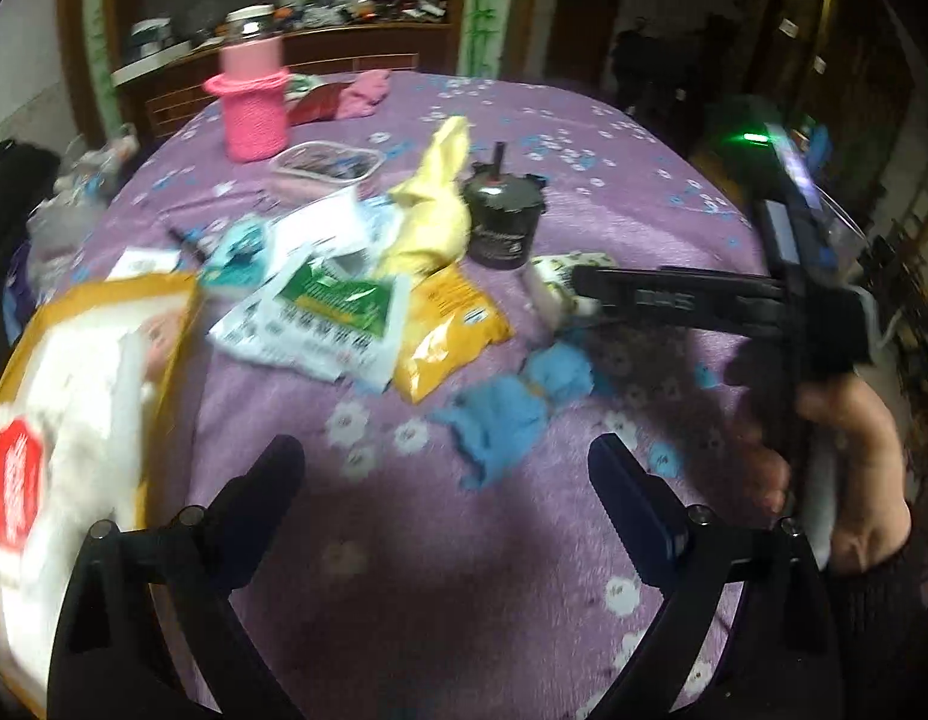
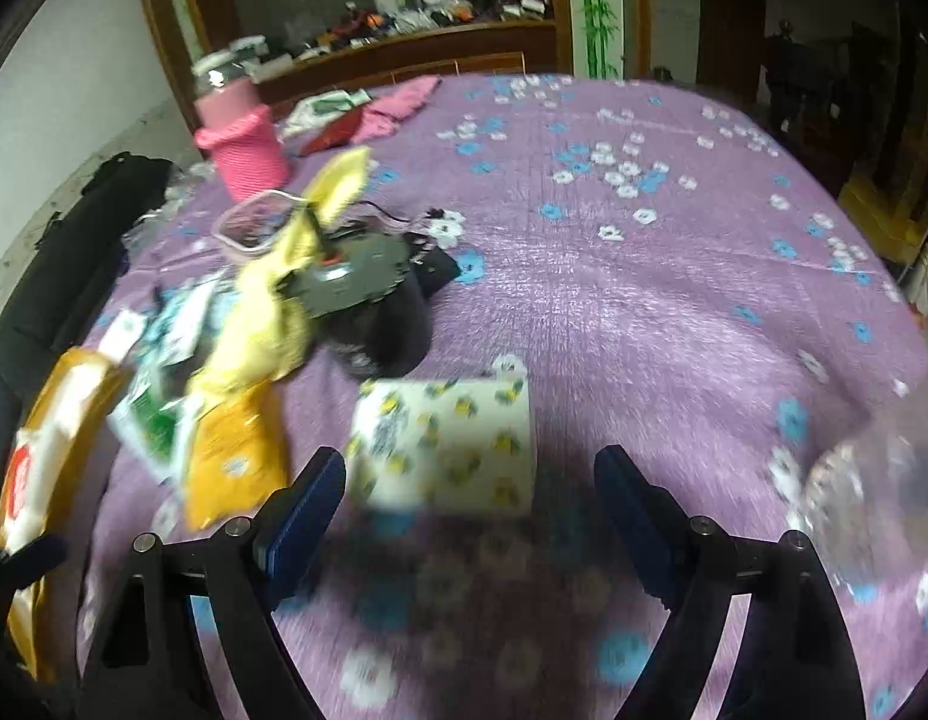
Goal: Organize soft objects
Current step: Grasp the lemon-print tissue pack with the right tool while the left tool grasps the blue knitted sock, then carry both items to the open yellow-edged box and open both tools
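Observation:
A crumpled blue cloth [image 1: 512, 408] lies on the purple flowered tablecloth [image 1: 440, 570], just ahead of my open, empty left gripper [image 1: 446, 468]. A white tissue pack with yellow prints [image 2: 449, 444] lies just ahead of my open, empty right gripper [image 2: 470, 480]; the pack also shows in the left wrist view [image 1: 557, 282], at the tips of the right gripper [image 1: 584, 294]. A yellow cloth [image 1: 434, 210] leans against a black jar [image 1: 503, 222]. A pink cloth [image 1: 362, 93] lies at the far side.
A pink knitted bottle cover [image 1: 254, 111], a clear plastic box [image 1: 326, 165], several plastic packets [image 1: 320, 312], a yellow snack bag [image 1: 446, 330] and a large white-and-yellow pack [image 1: 74, 420] crowd the left. A clear plastic item [image 2: 866, 480] sits at the right. A cluttered sideboard [image 1: 284, 54] stands behind.

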Motion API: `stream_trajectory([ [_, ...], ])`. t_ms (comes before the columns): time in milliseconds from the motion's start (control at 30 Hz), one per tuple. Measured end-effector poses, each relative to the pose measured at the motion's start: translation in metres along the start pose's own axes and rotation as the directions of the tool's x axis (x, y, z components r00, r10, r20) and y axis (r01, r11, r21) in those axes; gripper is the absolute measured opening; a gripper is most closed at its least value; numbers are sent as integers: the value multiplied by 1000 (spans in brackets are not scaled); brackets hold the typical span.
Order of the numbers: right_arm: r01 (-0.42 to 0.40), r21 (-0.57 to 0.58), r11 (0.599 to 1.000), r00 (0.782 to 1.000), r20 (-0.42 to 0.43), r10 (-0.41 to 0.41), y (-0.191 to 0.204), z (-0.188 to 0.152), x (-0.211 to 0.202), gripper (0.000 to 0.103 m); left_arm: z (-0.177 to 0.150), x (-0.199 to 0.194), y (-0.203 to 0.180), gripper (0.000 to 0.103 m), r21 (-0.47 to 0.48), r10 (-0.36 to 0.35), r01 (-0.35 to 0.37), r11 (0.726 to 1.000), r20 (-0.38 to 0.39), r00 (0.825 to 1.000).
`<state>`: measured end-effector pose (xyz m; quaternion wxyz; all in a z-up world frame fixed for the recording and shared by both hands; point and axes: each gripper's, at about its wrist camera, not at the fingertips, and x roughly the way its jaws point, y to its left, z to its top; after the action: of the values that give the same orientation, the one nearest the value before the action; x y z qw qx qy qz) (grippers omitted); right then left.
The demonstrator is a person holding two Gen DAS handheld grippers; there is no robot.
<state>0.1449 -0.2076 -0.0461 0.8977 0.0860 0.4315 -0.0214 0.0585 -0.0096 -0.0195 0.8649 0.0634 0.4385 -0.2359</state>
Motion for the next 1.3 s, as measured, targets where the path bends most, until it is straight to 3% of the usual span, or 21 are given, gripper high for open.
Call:
stream_trajectory([
  [167, -28, -30, 999, 997, -69, 26, 9, 14, 39, 87, 10, 31, -8, 92, 36, -26, 28, 999, -55, 998],
  [300, -38, -47, 998, 998, -59, 35, 9, 13, 53, 84, 14, 55, -16, 69, 67, -17, 24, 997, -105, 994],
  [333, -46, -42, 998, 997, -56, 44, 8, 13, 54, 76, 14, 61, -17, 64, 69, -25, 34, 997, -123, 992],
  [400, -60, -24, 998, 997, -43, 59, 4, 13, 52, 74, 14, 64, -20, 55, 60, -76, 84, 995, -125, 989],
  [500, -105, 6, 994, 994, -29, 105, -8, 3, 44, 72, 12, 64, -30, 43, 87, -81, 93, 992, -132, 988],
  [767, -185, 57, 981, 983, 22, 184, -31, -12, 28, 71, 11, 71, -43, 41, 132, -17, 34, 991, -127, 992],
  [833, -196, 65, 978, 980, 26, 195, -33, -15, 24, 71, 10, 69, -44, 28, 133, -23, 39, 990, -125, 992],
  [933, -201, 60, 978, 979, 30, 200, -31, -17, 19, 71, 8, 57, -44, 22, 124, -9, 21, 992, -100, 995],
  [1100, -152, 12, 988, 986, 69, 151, -10, -17, -8, 71, 8, 14, -12, 20, 6, -78, 78, 997, -28, 997],
  [1300, -107, -89, 990, 987, 111, 116, 35, -18, -46, 71, 7, -36, 32, 20, -99, -38, 44, 994, 62, 997],
])
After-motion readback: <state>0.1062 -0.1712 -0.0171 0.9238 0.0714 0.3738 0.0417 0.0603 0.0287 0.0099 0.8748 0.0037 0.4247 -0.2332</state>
